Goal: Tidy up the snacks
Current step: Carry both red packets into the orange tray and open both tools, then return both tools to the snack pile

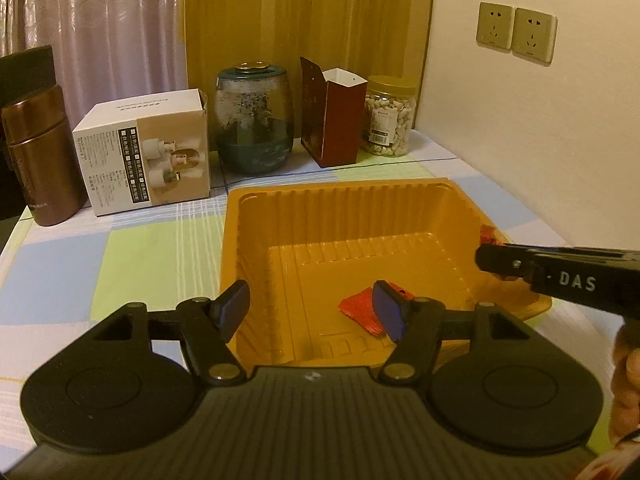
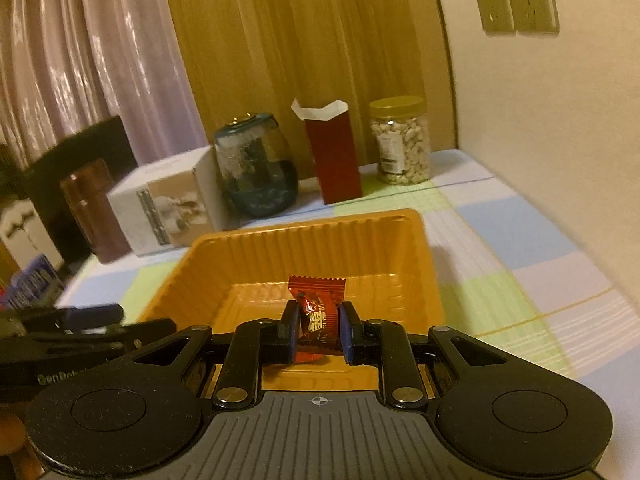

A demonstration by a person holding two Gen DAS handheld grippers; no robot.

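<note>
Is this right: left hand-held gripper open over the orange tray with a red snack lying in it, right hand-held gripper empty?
Not quite. The right hand-held gripper is shut on a red snack packet, as the right wrist view shows. The rest holds: left hand-held gripper open over the orange tray, red snack lying inside.

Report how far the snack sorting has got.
Done: one red snack packet lies on the floor of the orange tray, below the open left tongs. In hand: the right tongs are shut on a second red packet over the tray. Left: dropping it in; no other loose snacks show.
</note>
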